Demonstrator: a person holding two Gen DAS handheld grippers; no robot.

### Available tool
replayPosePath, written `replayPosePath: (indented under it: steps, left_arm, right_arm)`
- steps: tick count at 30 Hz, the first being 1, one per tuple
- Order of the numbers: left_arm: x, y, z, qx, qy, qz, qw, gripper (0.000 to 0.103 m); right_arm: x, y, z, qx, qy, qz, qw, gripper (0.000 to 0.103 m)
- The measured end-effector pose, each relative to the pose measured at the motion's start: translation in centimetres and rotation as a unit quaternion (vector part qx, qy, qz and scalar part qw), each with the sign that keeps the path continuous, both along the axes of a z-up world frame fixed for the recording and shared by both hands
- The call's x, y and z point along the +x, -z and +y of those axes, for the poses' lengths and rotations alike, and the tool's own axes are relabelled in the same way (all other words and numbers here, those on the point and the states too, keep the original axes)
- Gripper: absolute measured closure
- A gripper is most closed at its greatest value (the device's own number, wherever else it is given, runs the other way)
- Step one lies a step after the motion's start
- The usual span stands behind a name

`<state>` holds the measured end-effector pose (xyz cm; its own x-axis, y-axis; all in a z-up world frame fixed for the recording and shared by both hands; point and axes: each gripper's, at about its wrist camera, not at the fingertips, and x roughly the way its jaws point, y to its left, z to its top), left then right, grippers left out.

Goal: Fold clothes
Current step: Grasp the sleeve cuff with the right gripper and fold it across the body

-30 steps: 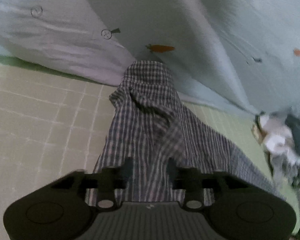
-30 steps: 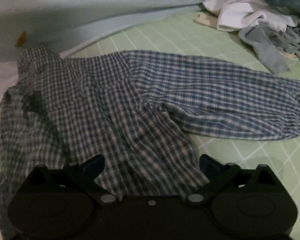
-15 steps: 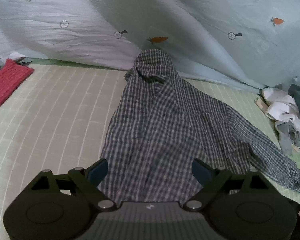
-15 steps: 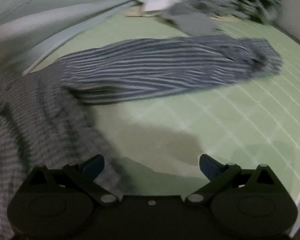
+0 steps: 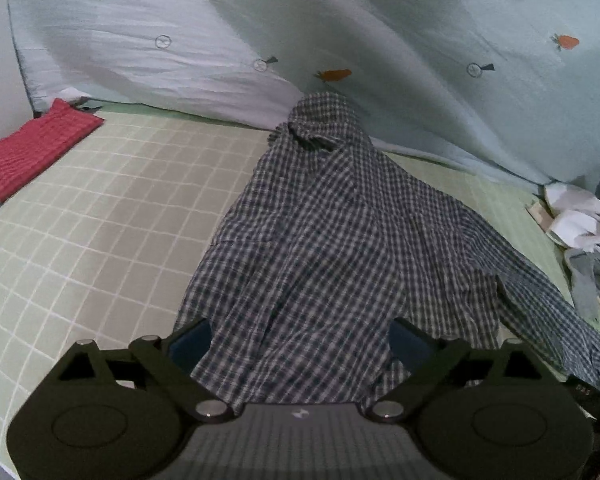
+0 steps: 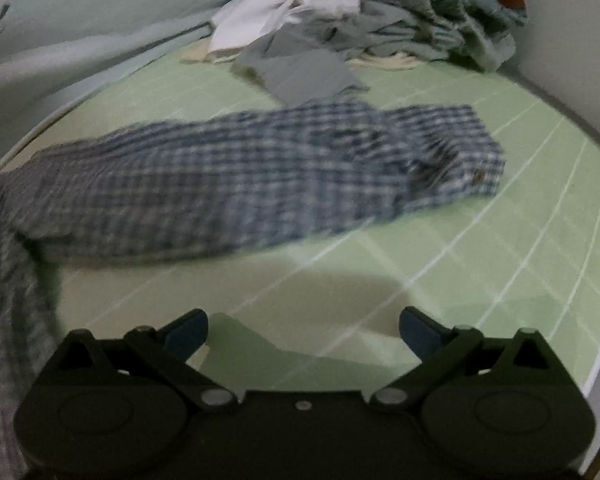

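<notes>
A checked shirt (image 5: 320, 248) lies spread on the bed (image 5: 100, 208), both hand-held grippers empty, the left hand-held gripper (image 5: 300, 342) opening; its outflung sleeve (image 6: 260, 184) could bunch if grabbed carelessly.

Blue-and-white checked shirt (image 5: 324, 240), green white-gridded sheet (image 5: 100, 216), red cloth (image 5: 36, 148), seemingly carrot-printed quilt (image 5: 380, 40).

A pale green gridded sheet (image 5: 100, 216) is covering the bed — a carrot-print quilt (image 5: 340, 28) is bunching up toward twelve o'clock, dim light falling throughout.
</notes>
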<state>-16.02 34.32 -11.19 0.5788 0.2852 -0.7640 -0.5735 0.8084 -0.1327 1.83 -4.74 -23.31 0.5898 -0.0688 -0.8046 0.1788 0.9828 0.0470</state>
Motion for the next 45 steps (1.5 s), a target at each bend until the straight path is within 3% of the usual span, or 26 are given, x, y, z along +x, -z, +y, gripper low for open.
replayPosePath:
  steps: [7, 14, 18, 23, 25, 27, 28, 30, 31, 38, 42, 45]
  left_arm:
    - [1.4, 0.0, 0.4, 0.013, -0.028, 0.019, 0.9993, 0.006]
    - [3.5, 0.7, -1.2, 0.015, 0.012, 0.034, 0.9993, 0.006]
    - [4.7, 0.9, -1.8, 0.022, 0.03, 0.04, 0.9985, 0.006]
    - [6.2, 1.2, -1.8, 0.016, 0.042, 0.044, 0.998, 0.006]
    - [6.8, 1.3, -1.7, 0.014, 0.045, 0.045, 0.9979, 0.006]
    - [7.4, 1.4, -1.3, 0.008, 0.047, 0.043, 0.9979, 0.006]
    - [7.7, 1.5, -1.2, 0.005, 0.049, 0.042, 0.9979, 0.006]
    - [8.3, 1.5, -0.9, 0.002, 0.058, 0.038, 0.9976, 0.006]
    - [8.4, 1.5, -0.8, 0.004, 0.064, 0.036, 0.9973, 0.006]
    - [8.7, 2.1, 0.1, -0.002, 0.07, 0.034, 0.9969, 0.006]
    - [8.2, 2.1, 1.1, -0.004, 0.06, 0.031, 0.9977, 0.006]
    - [7.7, 2.0, 2.1, -0.01, 0.046, 0.025, 0.9986, 0.006]
  right_arm:
    - [3.6, 0.2, -3.2, -0.005, 0.049, -0.025, 0.998, 0.0]
    - [6.3, -0.2, -6.9, 0.016, 0.082, -0.047, 0.995, 0.0]
    - [8.1, -0.1, -7.2, -0.008, 0.059, -0.036, 0.998, 0.0]
    - [8.6, -0.2, -5.8, -0.017, -0.014, -0.039, 0.999, 0.001]
    - [8.5, -0.5, -5.0, -0.018, -0.04, -0.052, 0.998, 0.01]
    - [8.4, -0.9, -4.1, -0.019, -0.066, -0.071, 0.995, 0.049]
    - [8.5, -1.2, -3.5, -0.021, -0.072, -0.075, 0.994, 0.058]
    - [8.8, -1.4, -2.5, -0.022, -0.081, -0.075, 0.994, 0.084]
    - [8.9, -1.5, -1.9, -0.016, -0.087, -0.074, 0.993, 0.089]
    - [8.6, -3.5, 3.8, 0.029, -0.149, -0.092, 0.984, 0.095]
    - [7.6, -5.8, 9.4, 0.063, -0.228, -0.116, 0.965, 0.095]
    - [6.5, -7.3, 14.2, 0.096, -0.295, -0.125, 0.942, 0.095]
